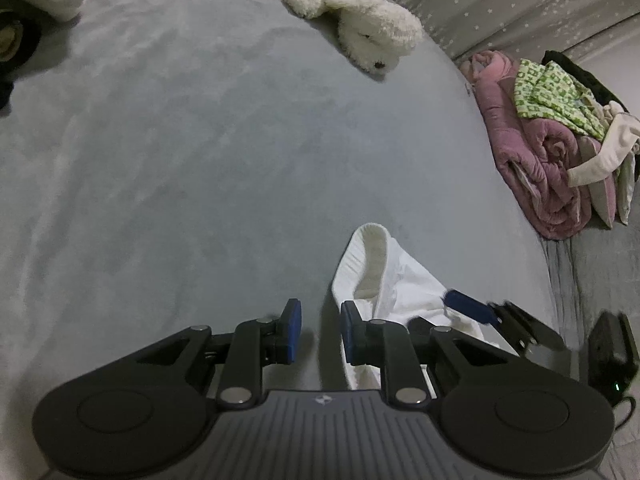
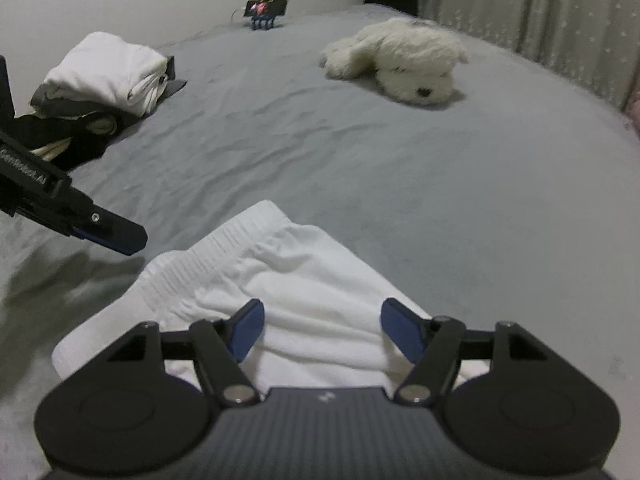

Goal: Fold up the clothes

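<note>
White shorts [image 2: 288, 276] with a ribbed elastic waistband lie crumpled on the grey bed [image 2: 360, 168]. My right gripper [image 2: 326, 330] hovers just over them, its blue pads wide apart and open, neither pressing the cloth. In the left wrist view the shorts [image 1: 384, 276] lie just right of my left gripper [image 1: 320, 332], whose pads stand a narrow gap apart with only bare sheet between them. The cloth runs behind its right finger. The right gripper [image 1: 480, 312] shows there over the shorts' far side. The left gripper [image 2: 120, 240] shows low beside the waistband.
A white plush dog [image 2: 404, 60] lies at the far side of the bed. A folded stack of white and dark clothes [image 2: 104, 76] sits far left. A pile of pink, green and white laundry [image 1: 540, 152] lies at the right edge. A phone on a stand [image 2: 266, 10] is by the wall.
</note>
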Motion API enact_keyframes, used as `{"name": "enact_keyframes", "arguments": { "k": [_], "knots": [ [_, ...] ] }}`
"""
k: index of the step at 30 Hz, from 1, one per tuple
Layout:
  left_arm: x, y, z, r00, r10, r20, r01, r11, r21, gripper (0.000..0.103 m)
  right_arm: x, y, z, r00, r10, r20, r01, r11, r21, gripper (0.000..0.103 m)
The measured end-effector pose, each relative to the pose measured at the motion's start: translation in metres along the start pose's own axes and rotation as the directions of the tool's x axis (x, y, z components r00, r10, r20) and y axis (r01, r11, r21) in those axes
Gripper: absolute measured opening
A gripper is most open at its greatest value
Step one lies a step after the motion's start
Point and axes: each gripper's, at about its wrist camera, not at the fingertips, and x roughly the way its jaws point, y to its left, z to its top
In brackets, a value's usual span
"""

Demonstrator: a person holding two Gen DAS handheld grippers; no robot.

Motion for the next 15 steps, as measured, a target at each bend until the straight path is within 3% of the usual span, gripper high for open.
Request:
{"name": "enact_keyframes", "arguments": {
  "k": [5,8,11,15],
  "knots": [
    [0.003,-0.005,-0.002,1.000,-0.006,-0.018,0.007,0.999,0.033,0.018,0.007,-0.014,0.024,0.994,0.104,0.040,-0.106,0.993,0.044,0.067],
    [0.008,-0.005,-0.003,1.000,0.006,-0.028,-0.005,1.000,0.030,0.018,0.015,-0.008,0.043,0.990,0.136,0.040,-0.135,0.991,-0.020,0.068],
    [0.011,-0.007,-0.004,0.999,0.010,-0.038,-0.008,0.999,0.038,0.018,0.034,0.009,0.053,0.981,0.193,-0.023,-0.194,0.974,-0.118,0.064],
    [0.011,-0.008,-0.004,0.999,0.021,-0.039,-0.018,0.998,0.052,0.018,0.057,0.024,0.051,0.976,0.197,-0.088,-0.211,0.957,-0.200,0.052]
  ]
}}
